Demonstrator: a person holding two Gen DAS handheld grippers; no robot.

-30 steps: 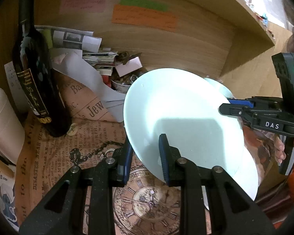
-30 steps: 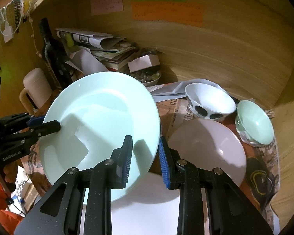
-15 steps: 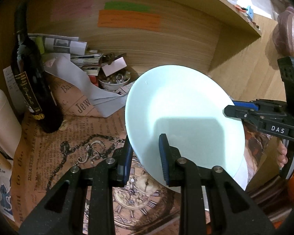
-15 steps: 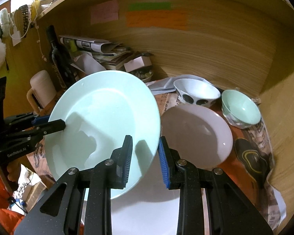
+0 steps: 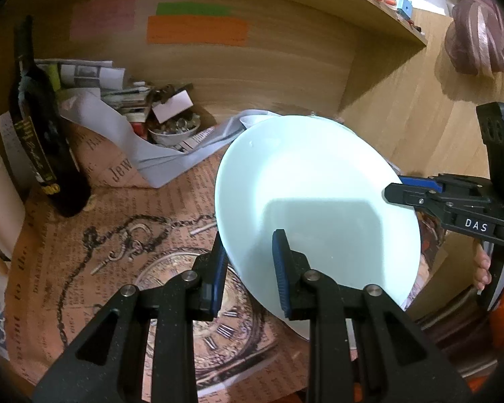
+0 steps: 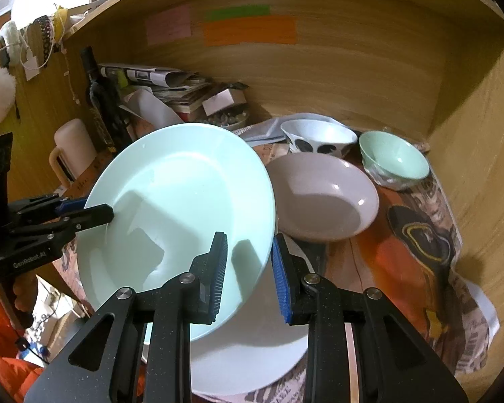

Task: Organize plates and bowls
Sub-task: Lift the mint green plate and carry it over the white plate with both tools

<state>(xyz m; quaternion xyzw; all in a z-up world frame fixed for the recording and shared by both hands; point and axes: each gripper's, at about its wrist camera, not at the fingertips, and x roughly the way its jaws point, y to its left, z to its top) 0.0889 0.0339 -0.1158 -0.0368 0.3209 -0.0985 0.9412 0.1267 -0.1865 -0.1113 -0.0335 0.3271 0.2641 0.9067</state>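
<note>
A pale mint plate [image 5: 312, 194] [image 6: 178, 184] hangs tilted above the patterned cloth, held by opposite edges. My left gripper [image 5: 248, 245] is shut on its near-left rim; in the right wrist view it [image 6: 94, 211] pinches the plate's left edge. My right gripper [image 6: 248, 238] is shut on the right rim, seen in the left wrist view [image 5: 396, 191] at the plate's right edge. Under the held plate lies a white plate [image 6: 252, 346]. Behind it sit a greyish shallow plate [image 6: 322, 198], a white bowl with black spots [image 6: 319, 137] and a green bowl [image 6: 393, 158].
A dark bottle [image 5: 40, 141] stands at the left, with a cream mug [image 6: 74, 147] beside it. A pile of papers [image 5: 117, 100] and a small dish of trinkets [image 5: 174, 131] fill the back left corner. Wooden walls close the back and right side.
Both grippers, still holding the mint plate between them, have drawn back from the rear wall. More of the cloth and the bowls now shows.
</note>
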